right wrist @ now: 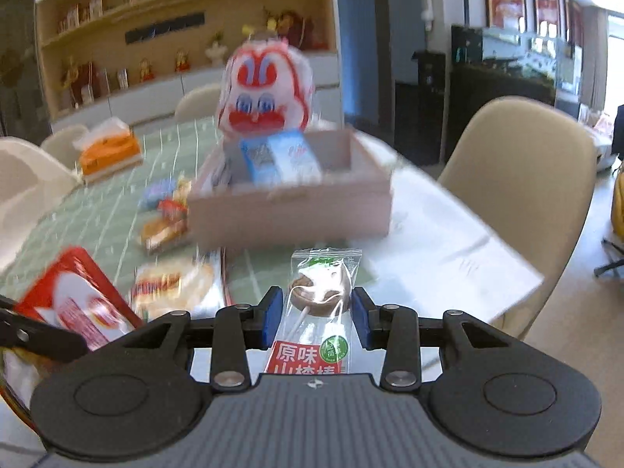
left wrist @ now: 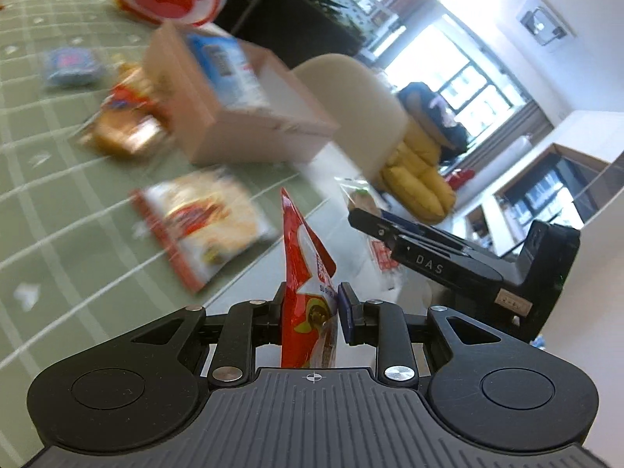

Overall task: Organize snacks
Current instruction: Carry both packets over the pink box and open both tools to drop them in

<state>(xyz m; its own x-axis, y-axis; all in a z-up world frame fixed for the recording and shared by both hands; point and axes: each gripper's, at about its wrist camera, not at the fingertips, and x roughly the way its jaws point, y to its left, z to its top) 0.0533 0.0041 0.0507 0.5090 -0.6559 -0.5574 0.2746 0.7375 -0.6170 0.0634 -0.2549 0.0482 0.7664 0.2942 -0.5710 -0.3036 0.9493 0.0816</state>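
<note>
Pinkish cardboard box is sitting on the table at twelve o'clock from both grippers; left gripper is gripping an upright red packet, right gripper is clasping a lollipop wrapper.

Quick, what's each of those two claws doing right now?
Left gripper: closed on a red snack packet.
Right gripper: closed on a clear-wrapped lollipop.
</note>
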